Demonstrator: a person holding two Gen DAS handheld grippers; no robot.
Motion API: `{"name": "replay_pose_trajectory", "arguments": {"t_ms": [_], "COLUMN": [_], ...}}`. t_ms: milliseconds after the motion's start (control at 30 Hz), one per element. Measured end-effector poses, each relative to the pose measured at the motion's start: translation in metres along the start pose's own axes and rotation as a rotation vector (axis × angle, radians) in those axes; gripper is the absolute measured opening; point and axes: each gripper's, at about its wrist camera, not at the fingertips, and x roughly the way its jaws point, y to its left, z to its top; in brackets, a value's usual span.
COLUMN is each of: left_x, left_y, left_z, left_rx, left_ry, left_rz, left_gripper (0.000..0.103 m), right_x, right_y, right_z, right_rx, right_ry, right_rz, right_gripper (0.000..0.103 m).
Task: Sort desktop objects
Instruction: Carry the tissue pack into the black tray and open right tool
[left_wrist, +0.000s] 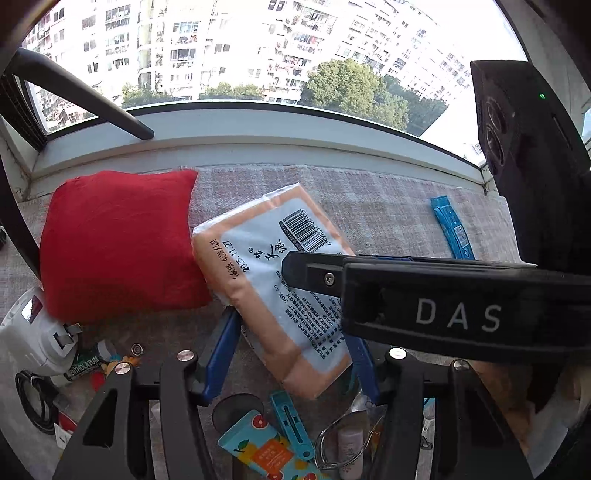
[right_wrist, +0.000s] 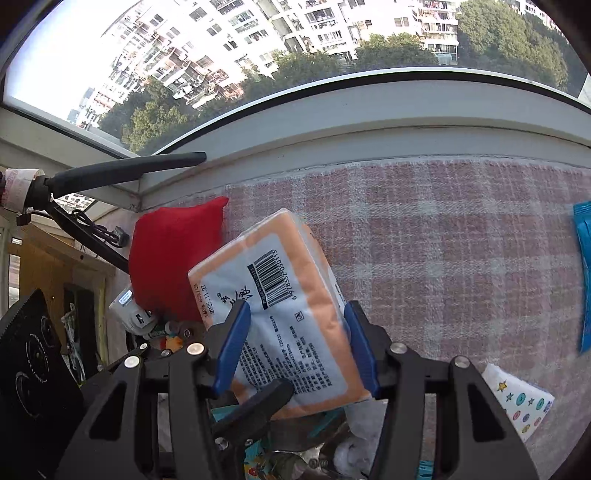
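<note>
An orange and white tissue pack (left_wrist: 273, 280) with a barcode lies tilted on the checked cloth (left_wrist: 369, 206), its near end over a heap of small items. In the left wrist view it sits between the blue fingers of my left gripper (left_wrist: 291, 332), which stands open; the pads are close to its sides without squeezing it. The right gripper's black body (left_wrist: 458, 317) crosses in front from the right. The right wrist view shows the same pack (right_wrist: 280, 314) between the wide-open fingers of my right gripper (right_wrist: 295, 308). A dark left fingertip (right_wrist: 266, 398) overlaps the pack's near end.
A red cushion (left_wrist: 118, 243) lies left of the pack, and a blue sachet (left_wrist: 452, 229) lies at the right. Near me are a white device (left_wrist: 33, 332), a fruit-print tube (left_wrist: 266, 450), a blue clip (left_wrist: 291, 424) and a star-print packet (right_wrist: 521, 402). The window sill (left_wrist: 258, 147) bounds the cloth behind.
</note>
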Motion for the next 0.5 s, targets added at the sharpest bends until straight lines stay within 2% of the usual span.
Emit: {"name": "replay_pose_trajectory", "arguments": {"t_ms": [300,500], "left_x": [-0.066,-0.123], "left_y": [-0.003,0.016], "left_z": [-0.026,-0.062], "left_rx": [0.042,0.037], "left_ry": [-0.067,-0.128], "left_rz": [0.022,0.049], "left_gripper": [0.052,0.052], "right_x": [-0.037,-0.058], "right_y": [0.048,0.107], "right_z": [-0.042,-0.081], "right_rx": [-0.024,-0.08], "right_ry": [-0.042,-0.061], "right_rz": [0.001,0.005], "right_gripper": [0.05,0.05]}}
